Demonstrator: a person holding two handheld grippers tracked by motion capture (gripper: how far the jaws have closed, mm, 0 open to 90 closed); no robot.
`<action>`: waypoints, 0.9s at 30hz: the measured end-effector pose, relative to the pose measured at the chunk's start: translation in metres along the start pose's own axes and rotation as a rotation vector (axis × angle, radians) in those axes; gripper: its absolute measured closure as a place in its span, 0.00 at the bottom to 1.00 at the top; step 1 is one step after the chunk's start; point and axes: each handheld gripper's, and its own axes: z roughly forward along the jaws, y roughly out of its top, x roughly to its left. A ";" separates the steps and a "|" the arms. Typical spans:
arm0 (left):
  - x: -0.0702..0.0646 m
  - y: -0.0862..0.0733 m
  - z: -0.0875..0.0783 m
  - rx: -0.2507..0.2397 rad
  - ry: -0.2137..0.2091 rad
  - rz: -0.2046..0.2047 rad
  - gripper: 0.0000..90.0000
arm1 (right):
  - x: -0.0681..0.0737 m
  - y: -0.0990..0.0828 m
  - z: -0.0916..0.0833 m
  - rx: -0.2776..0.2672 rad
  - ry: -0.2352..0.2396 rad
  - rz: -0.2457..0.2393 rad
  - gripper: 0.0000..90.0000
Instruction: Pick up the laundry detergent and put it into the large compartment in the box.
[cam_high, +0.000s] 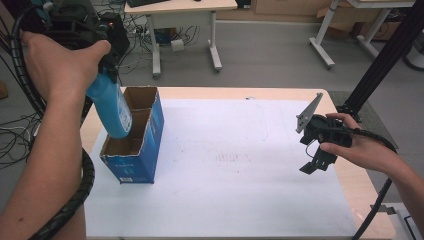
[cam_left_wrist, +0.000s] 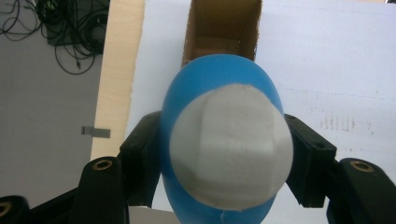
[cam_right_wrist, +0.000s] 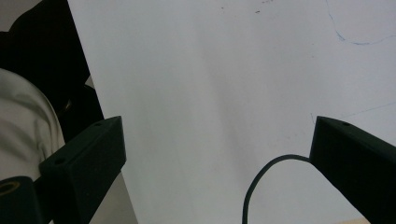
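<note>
A wooden tabletop (cam_high: 350, 185) covered by a large white sheet (cam_high: 225, 165) fills the high view, with a grey floor and other desks behind it. Near the sheet's left edge stands an open blue cardboard box (cam_high: 132, 150), its top flaps cut away and a divider splitting it into a near and a far compartment.

Above the box, the person's left hand (cam_high: 57, 65) holds the left tongs (cam_high: 112, 62), which are clamped on the neck end of a blue bottle (cam_high: 111, 107). In the left gripper view the two black jaws press against both sides of the bottle (cam_left_wrist: 219, 93), just under its white cap (cam_left_wrist: 231, 147).

The bottle's long axis runs steeply down and slightly to the right, base lowest. Its base hangs at the rim over the box's near compartment, seemingly just dipping into the opening; the box lies directly below the left tongs. Judged from this, the next move is a straight lowering into that compartment.

Well apart, near the right edge, the right hand (cam_high: 367, 147) holds the right tongs (cam_high: 315, 162) low over the sheet, jaws standing wide apart with nothing between them.
</note>
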 end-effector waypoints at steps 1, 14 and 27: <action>0.000 0.000 0.001 0.001 0.000 0.003 0.43 | 0.000 0.000 0.000 0.001 0.001 0.002 0.04; -0.001 0.006 0.026 0.020 0.011 0.011 0.43 | -0.004 -0.002 0.002 0.003 0.006 0.010 0.04; 0.000 0.005 0.053 0.038 0.014 0.022 0.42 | -0.003 -0.002 0.002 0.003 0.003 0.012 0.04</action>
